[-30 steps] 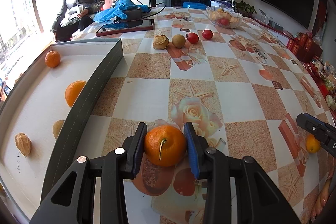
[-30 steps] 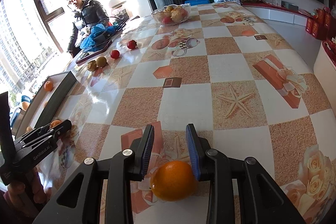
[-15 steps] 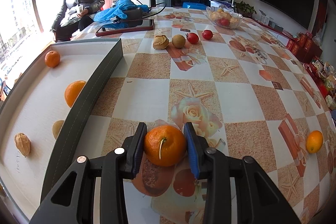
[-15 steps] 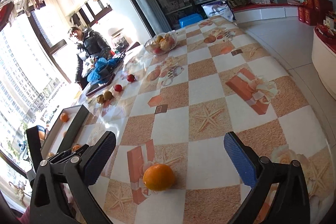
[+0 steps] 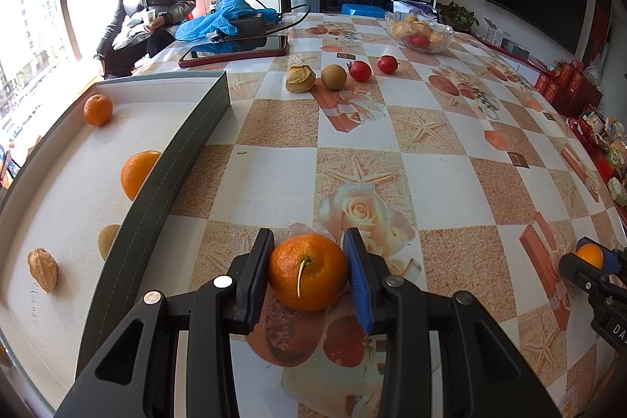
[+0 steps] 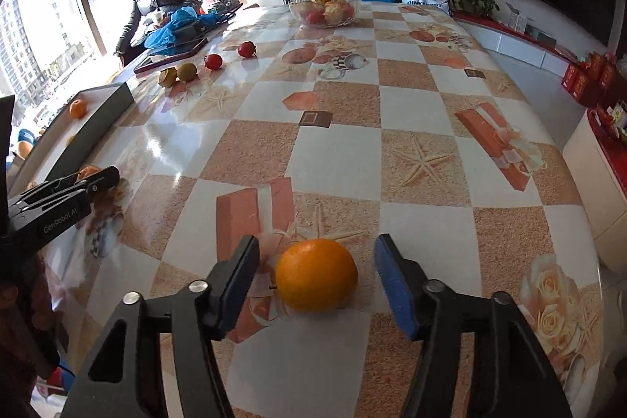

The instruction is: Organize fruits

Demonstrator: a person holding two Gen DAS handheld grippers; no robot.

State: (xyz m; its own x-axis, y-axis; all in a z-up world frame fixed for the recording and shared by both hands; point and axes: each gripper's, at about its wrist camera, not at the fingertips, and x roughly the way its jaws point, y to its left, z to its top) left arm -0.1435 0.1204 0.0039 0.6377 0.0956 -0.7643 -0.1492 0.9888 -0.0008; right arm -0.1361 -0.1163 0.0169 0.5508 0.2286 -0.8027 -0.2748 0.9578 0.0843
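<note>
The left claw (image 5: 307,271) pinched a stemmed tangerine (image 5: 307,271) on the bench (image 5: 439,183), just beside the tray (image 5: 172,167). The right claw (image 6: 317,279) had just been closing around an orange (image 6: 316,275) on the bench — pads apart from the fruit, not yet touching.

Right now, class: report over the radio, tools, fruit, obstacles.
Left tool shut on mandarin. Right tool just been closing, orange between pads, gaps both sides. Box wall beside the mandarin; tablecloth ahead bare.
</note>
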